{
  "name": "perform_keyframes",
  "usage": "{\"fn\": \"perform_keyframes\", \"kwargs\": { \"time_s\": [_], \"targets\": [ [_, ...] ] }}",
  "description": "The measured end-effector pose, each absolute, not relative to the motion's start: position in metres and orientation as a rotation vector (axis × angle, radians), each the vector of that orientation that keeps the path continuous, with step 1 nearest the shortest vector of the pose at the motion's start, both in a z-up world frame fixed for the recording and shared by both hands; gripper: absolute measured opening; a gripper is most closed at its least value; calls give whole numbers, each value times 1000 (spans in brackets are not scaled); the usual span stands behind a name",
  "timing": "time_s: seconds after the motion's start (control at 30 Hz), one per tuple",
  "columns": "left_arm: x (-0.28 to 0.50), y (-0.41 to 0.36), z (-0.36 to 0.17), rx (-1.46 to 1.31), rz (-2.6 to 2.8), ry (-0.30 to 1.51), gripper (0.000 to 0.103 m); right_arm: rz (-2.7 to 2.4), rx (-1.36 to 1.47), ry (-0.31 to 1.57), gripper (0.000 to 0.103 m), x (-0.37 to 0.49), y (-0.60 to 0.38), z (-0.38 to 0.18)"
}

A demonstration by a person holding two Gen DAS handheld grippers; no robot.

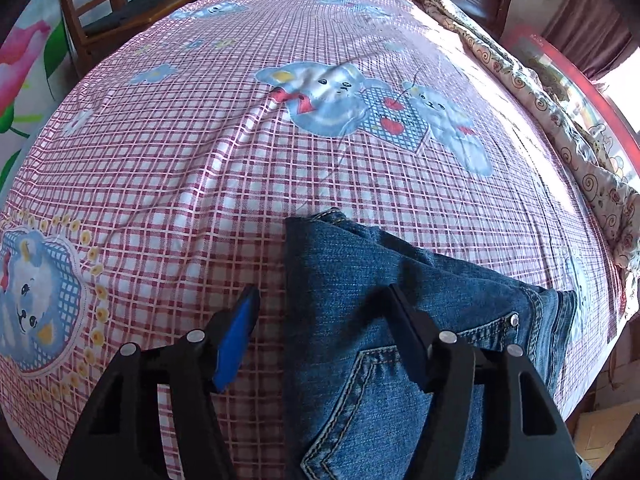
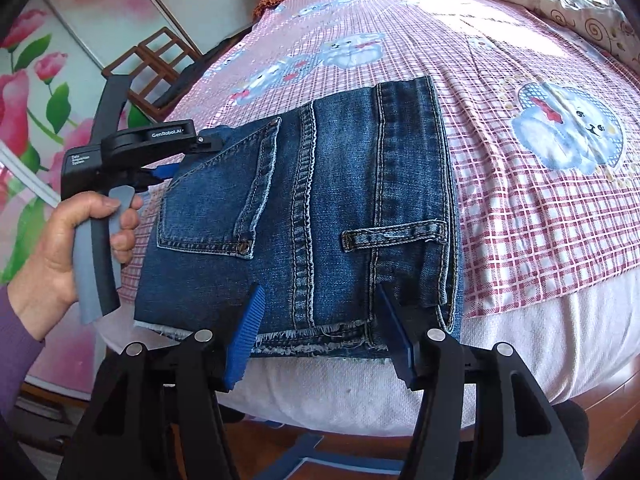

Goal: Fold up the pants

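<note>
The blue jeans [image 2: 312, 208] lie folded into a compact rectangle near the bed's front edge, back pocket and belt loop facing up. They also show in the left wrist view [image 1: 380, 320]. My right gripper [image 2: 320, 312] is open, its fingers hovering over the frayed near edge of the jeans. My left gripper [image 1: 320, 308] is open above the jeans' left edge, one finger over the sheet, one over the denim. It also shows in the right wrist view [image 2: 176, 160], held by a hand at the jeans' left side.
The bed carries a pink checked sheet with blue bear prints [image 1: 200, 160]. A floral quilt [image 1: 560, 128] lies along the far right side. A wooden chair [image 1: 104, 4] stands beyond the bed. A flowered wardrobe door [image 2: 36, 92] is at left.
</note>
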State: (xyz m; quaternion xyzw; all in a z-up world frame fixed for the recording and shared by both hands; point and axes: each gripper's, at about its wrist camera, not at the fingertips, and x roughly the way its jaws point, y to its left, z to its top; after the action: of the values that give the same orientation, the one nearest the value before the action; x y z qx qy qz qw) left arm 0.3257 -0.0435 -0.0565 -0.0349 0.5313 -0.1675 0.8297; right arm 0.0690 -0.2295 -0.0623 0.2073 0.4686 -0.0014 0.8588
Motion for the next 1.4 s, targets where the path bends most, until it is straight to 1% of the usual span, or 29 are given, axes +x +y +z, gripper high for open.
{"fn": "perform_keyframes", "kwargs": {
  "time_s": [0.03, 0.1, 0.17, 0.23, 0.33, 0.37, 0.43, 0.5, 0.53, 0.57, 0.63, 0.73, 0.77, 0.83, 0.9, 0.97, 1.03, 1.07, 1.1, 1.17, 1.3, 1.4],
  "targets": [
    [328, -46, -57, -81, -371, 1134, 44, 1, 434, 984, 56, 69, -230, -62],
    [329, -51, -56, -65, -351, 1139, 38, 7, 433, 983, 57, 69, -230, -62],
    [323, -56, -51, -35, -335, 1128, 28, 10, 437, 983, 56, 69, -231, -63],
    [319, -58, -45, -19, -331, 1103, 24, 11, 435, 983, 56, 69, -232, -63],
    [321, -55, -51, -34, -329, 1101, 24, 14, 435, 980, 56, 69, -231, -62],
    [322, -54, -55, -32, -325, 1103, 25, 16, 436, 979, 57, 69, -231, -62],
    [322, -60, -61, 28, -312, 1099, 31, 16, 441, 980, 57, 69, -231, -62],
    [318, -65, -57, 88, -296, 1079, 37, 12, 438, 983, 57, 69, -231, -62],
    [316, -65, -52, 102, -285, 1068, 45, 11, 434, 985, 57, 70, -230, -62],
    [313, -61, -46, 111, -258, 1058, 57, 9, 431, 986, 57, 70, -230, -62],
    [300, -49, -30, 102, -218, 1011, 68, 8, 425, 985, 56, 70, -228, -62],
    [267, -32, -10, 60, -251, 969, 69, 1, 425, 984, 57, 71, -228, -62],
    [251, -28, -5, 39, -288, 956, 69, 3, 425, 983, 61, 71, -228, -62],
    [217, -29, 1, 49, -366, 940, 69, 8, 426, 983, 61, 72, -226, -62],
    [184, -34, 0, 86, -440, 933, 69, 6, 417, 986, 61, 72, -226, -61],
    [163, -38, -15, 136, -461, 975, 69, 8, 419, 987, 61, 73, -227, -61],
    [158, -36, -46, 155, -449, 1046, 68, 17, 436, 985, 61, 72, -230, -61],
    [155, -34, -56, 154, -456, 1024, 68, 31, 454, 982, 61, 71, -232, -61],
    [152, -34, -59, 157, -458, 1001, 68, 51, 486, 970, 61, 68, -238, -60],
    [155, -34, -57, 139, -450, 1015, 68, 92, 585, 940, 61, 55, -254, -56],
    [161, -29, -56, 112, -469, 1033, 69, 9, 726, 866, 61, 16, -303, -49],
    [158, -31, -57, 122, -466, 1020, 69, -60, 668, 895, 61, 6, -314, -48]
  ]
}}
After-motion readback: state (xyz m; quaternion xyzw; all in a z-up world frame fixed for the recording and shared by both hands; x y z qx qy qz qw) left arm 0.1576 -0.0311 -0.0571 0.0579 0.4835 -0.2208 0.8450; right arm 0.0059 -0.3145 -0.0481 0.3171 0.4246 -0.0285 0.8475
